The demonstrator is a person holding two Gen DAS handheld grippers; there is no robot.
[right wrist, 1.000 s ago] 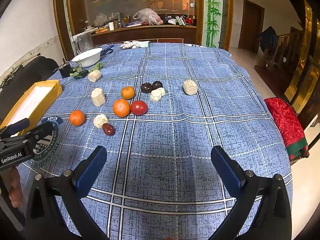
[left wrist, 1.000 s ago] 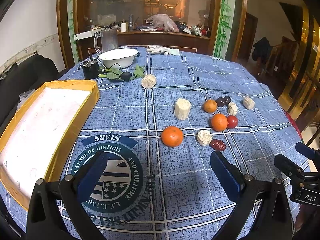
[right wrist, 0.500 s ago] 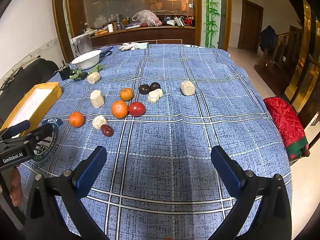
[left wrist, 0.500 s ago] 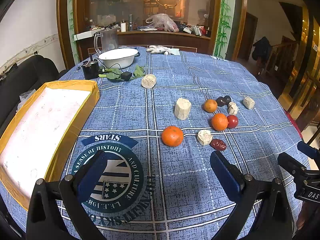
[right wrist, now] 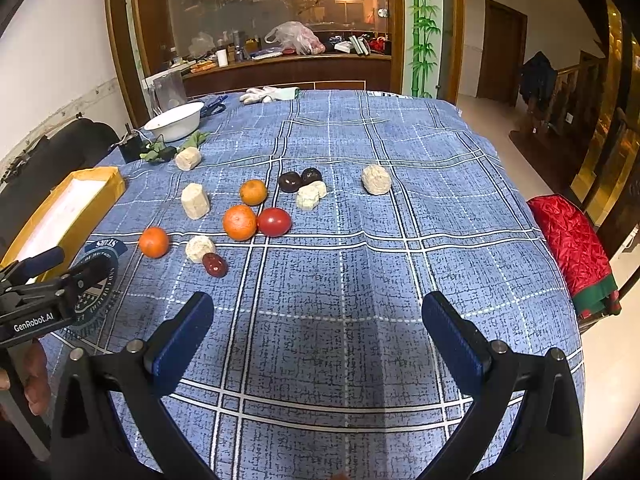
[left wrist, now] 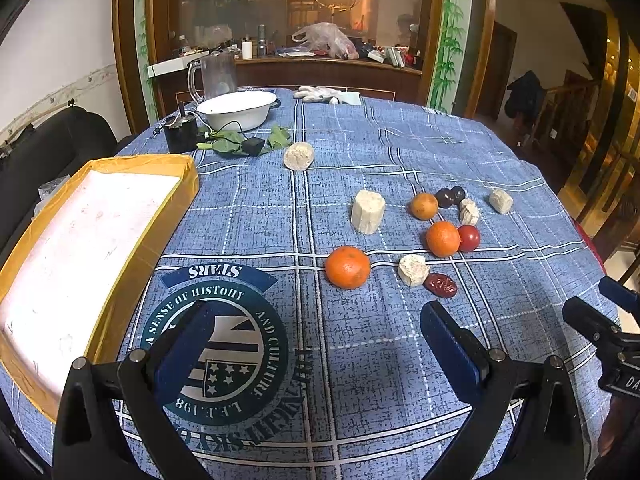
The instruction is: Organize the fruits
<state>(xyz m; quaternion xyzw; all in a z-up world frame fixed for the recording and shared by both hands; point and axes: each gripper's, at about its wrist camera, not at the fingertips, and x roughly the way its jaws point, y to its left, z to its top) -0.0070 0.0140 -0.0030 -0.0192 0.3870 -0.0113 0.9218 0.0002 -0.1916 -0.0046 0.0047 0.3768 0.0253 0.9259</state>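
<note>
Hovering both tools short of the fruit, nothing picked yet.

Left wrist view: my left gripper [left wrist: 316, 344] is spread wide and empty, above the printed emblem on the blue checked tablecloth [left wrist: 360, 360]. Nearest target is the front orange [left wrist: 347, 267], just ahead and slightly right of centre. Yellow-rimmed tray [left wrist: 120, 248] sits to my left, empty, likely the drop spot, though that's my guess. For a clean grab I'd push forward, centre the orange between the pads, come down low so they meet its widest part; it's round and will roll if one finger touches first. The pale chunk [left wrist: 413, 270] and the dark red date [left wrist: 441, 284] lie close by to the right, so keep the right finger clear of them.

Right wrist view: my right gripper [right wrist: 318, 340] is also spread, empty, over bare cloth, well apart from the fruit. Its closest cluster is the larger orange [right wrist: 239, 222] touching the red tomato [right wrist: 274, 222]; approach from the tomato's open right side to avoid knocking both. Left tool shows at the frame's left edge, so I'd stagger the reaches.
</note>
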